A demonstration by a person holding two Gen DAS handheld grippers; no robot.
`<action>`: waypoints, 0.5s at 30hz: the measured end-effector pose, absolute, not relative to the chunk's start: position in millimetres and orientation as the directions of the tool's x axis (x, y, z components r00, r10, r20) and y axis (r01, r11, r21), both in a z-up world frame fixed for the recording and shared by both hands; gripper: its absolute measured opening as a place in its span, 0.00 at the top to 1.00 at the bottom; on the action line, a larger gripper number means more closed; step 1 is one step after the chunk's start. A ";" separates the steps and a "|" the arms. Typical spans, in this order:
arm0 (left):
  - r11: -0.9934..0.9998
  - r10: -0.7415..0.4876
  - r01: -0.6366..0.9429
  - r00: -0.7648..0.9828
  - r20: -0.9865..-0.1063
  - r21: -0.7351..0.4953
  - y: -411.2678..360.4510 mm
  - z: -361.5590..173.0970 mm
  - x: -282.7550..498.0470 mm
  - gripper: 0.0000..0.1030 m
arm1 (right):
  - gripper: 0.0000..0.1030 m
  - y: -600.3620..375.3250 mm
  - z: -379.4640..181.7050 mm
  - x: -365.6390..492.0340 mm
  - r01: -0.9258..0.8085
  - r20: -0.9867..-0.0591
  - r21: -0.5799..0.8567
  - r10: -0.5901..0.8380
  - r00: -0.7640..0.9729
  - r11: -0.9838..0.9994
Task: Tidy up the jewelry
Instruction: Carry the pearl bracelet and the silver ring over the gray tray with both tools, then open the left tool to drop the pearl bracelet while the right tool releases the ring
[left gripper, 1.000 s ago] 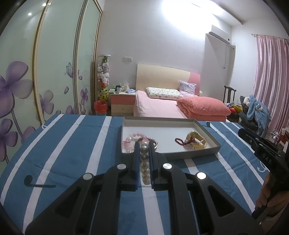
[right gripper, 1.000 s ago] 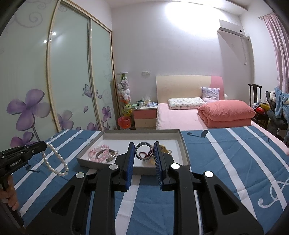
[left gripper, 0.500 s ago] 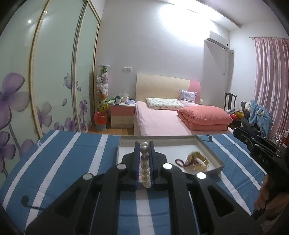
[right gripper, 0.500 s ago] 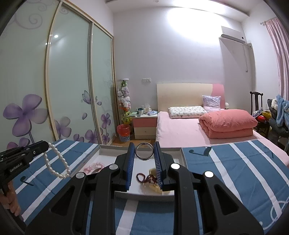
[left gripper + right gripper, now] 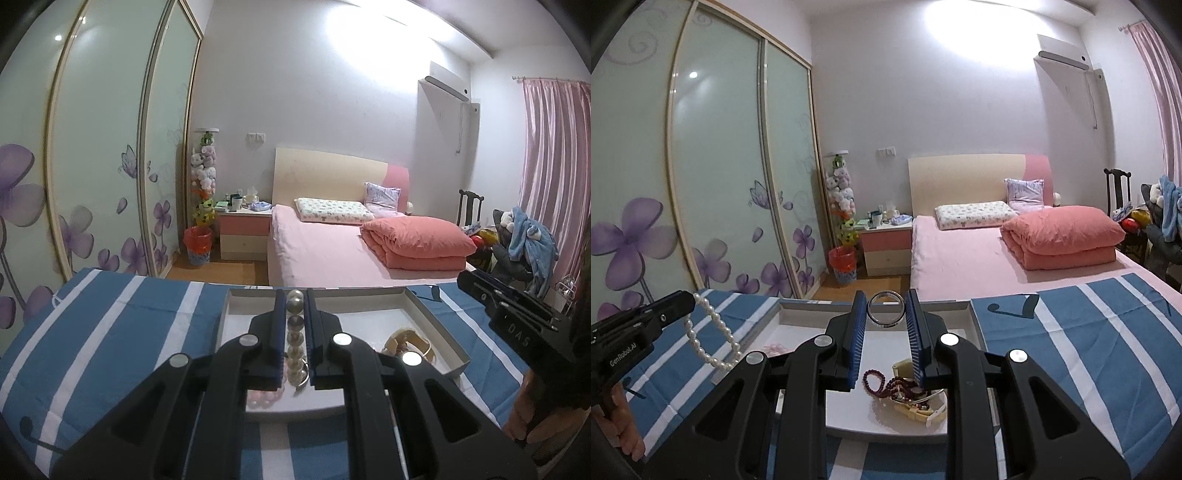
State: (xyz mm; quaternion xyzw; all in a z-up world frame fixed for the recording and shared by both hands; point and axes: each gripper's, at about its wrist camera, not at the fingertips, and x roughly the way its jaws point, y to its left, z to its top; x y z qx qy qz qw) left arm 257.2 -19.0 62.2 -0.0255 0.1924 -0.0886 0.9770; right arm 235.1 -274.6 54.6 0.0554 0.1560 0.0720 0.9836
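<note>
Both grippers sit higher and further over the shallow grey cardboard tray with the white floor (image 5: 436,315) than a second ago, so more of the pink bed (image 5: 325,254) shows past its far rim.

Left gripper (image 5: 295,295) has its fingers pinched nearly together on a string of round white pearls (image 5: 294,339), which runs in a line between the pads; from the right wrist view the rest of it hangs as a loop (image 5: 713,339) just outside the tray's left wall, above the blue bedspread with white stripes (image 5: 1089,343).

Right gripper (image 5: 885,295) is partly open, its blue pads clamping a plain silver metal bangle (image 5: 885,309) by its sides, above the tray's far edge.

Inside the tray: dark red bead string (image 5: 886,384) and a cream-coloured bracelet (image 5: 919,410) toward the near right, a pink bead bracelet (image 5: 775,348) toward the left wall. The tray floor's middle is bare white.
</note>
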 end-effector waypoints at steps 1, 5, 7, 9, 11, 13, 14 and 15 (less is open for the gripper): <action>0.983 -0.184 0.163 0.909 -0.375 -0.086 -19.8 60.4 261.4 0.90 | 0.78 -273.4 53.8 237.0 -0.124 -0.302 0.132 0.159 0.940 0.984; 0.982 -0.187 0.166 0.902 -0.389 -0.088 -24.5 54.2 274.7 0.90 | 0.78 -271.6 48.3 248.4 -0.120 -0.318 0.127 0.155 0.935 0.985; 0.982 -0.190 0.170 0.899 -0.394 -0.085 -26.9 50.6 282.3 0.90 | 0.78 -270.7 45.3 253.3 -0.120 -0.326 0.124 0.155 0.933 0.985; 0.981 -0.192 0.173 0.896 -0.401 -0.083 -27.4 46.6 286.7 0.90 | 0.78 -269.4 41.6 256.9 -0.121 -0.335 0.122 0.156 0.929 0.985; 0.981 -0.194 0.177 0.892 -0.409 -0.081 -31.4 42.1 291.8 0.90 | 0.78 -268.5 36.5 261.1 -0.121 -0.349 0.121 0.156 0.924 0.985; 0.981 -0.196 0.179 0.887 -0.418 -0.080 -33.7 37.1 297.1 0.90 | 0.78 -269.1 31.1 265.0 -0.120 -0.365 0.124 0.158 0.918 0.985; 0.980 -0.198 0.181 0.883 -0.426 -0.081 -34.9 33.8 300.6 0.90 | 0.78 -269.3 28.2 266.6 -0.121 -0.374 0.127 0.160 0.914 0.985; 0.980 -0.198 0.181 0.880 -0.431 -0.080 -35.6 31.7 303.3 0.90 | 0.78 -269.5 26.4 268.3 -0.121 -0.381 0.129 0.162 0.911 0.984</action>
